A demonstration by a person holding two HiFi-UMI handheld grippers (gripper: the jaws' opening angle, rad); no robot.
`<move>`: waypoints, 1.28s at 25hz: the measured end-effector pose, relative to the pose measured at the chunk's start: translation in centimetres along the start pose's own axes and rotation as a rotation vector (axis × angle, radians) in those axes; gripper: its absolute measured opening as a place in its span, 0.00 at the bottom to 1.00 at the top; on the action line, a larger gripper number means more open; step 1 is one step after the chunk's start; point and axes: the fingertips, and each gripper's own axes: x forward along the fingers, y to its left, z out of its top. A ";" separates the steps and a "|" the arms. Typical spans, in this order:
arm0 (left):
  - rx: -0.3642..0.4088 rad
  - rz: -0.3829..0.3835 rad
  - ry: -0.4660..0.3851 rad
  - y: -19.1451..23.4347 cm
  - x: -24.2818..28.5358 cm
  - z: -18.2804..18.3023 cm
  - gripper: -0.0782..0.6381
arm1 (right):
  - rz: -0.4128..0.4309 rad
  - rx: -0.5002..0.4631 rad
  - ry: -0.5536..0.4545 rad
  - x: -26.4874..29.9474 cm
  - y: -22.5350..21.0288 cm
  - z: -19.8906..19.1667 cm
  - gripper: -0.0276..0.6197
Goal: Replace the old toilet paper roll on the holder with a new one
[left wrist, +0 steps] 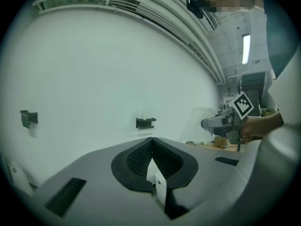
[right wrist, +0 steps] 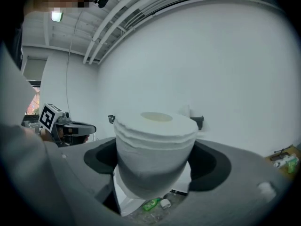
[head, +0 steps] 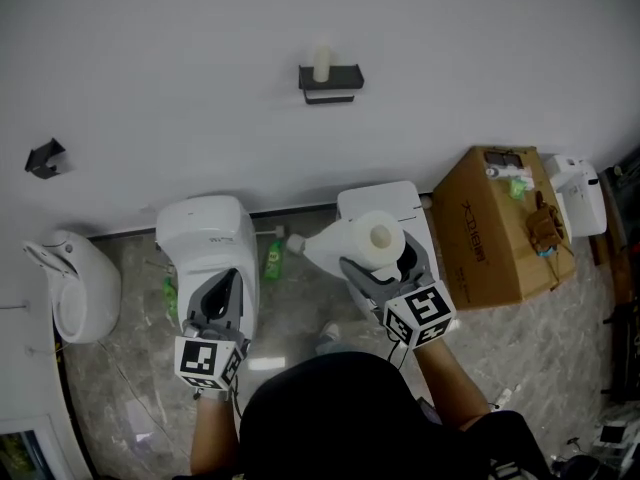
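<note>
A black holder (head: pixel 330 80) is fixed to the white wall, with a pale, thin old roll (head: pixel 321 61) standing upright on it. The same holder is small and far off in the left gripper view (left wrist: pixel 146 122) and in the right gripper view (right wrist: pixel 198 121). My right gripper (head: pixel 383 264) is shut on a full white toilet paper roll (head: pixel 379 238), which stands upright between the jaws (right wrist: pixel 155 149) well short of the wall. My left gripper (head: pixel 223 290) is shut with nothing in it (left wrist: pixel 151 142), held level over the toilet.
A white toilet (head: pixel 205 230) stands below the left gripper and a second white unit (head: pixel 378 200) below the right. A green bottle (head: pixel 273 260) lies on the floor between them. A cardboard box (head: pixel 495 223), a white wall basin (head: pixel 75 286) and a black bracket (head: pixel 45 158) flank them.
</note>
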 end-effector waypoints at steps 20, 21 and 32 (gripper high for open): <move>0.036 -0.033 0.054 -2.5 15.3 1.0 0.13 | -0.067 0.072 0.008 2.5 -13.8 -0.9 0.72; 0.037 -0.039 0.054 -2.2 16.0 1.1 0.13 | -0.078 0.075 0.009 2.8 -14.3 -0.9 0.72; 0.087 -0.155 0.072 3.2 26.8 2.6 0.13 | -0.230 0.108 0.016 8.8 -19.1 0.3 0.72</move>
